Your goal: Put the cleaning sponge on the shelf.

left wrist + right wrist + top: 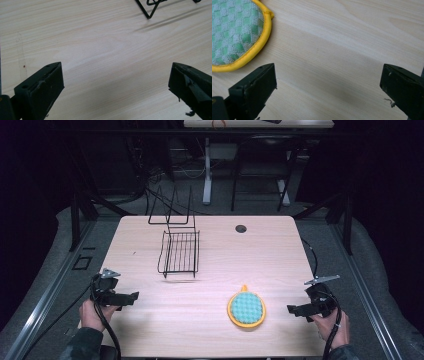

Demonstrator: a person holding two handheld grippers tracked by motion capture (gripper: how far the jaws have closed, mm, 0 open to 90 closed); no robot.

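Round pad (246, 308) left of right tool (292, 309), apart; jaws wide

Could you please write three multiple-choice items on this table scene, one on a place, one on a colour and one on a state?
1. Where does the round pad lie on the table?
A. inside the wire rack
B. on the near part of the table, toward the right hand-held gripper
C. over the round hole at the far edge

2. What colour is the pad's rim?
A. yellow
B. red
C. black

3. How do the jaws of the left hand-held gripper stand?
A. shut on the pad
B. shut on a rack wire
C. wide apart, with bare wood between them

Answers:
1 B, the high view shows the pad near the right hand-held gripper, apart from the wire rack.
2 A, the right gripper view shows a yellow border.
3 C, the left gripper view shows table between the jaws.
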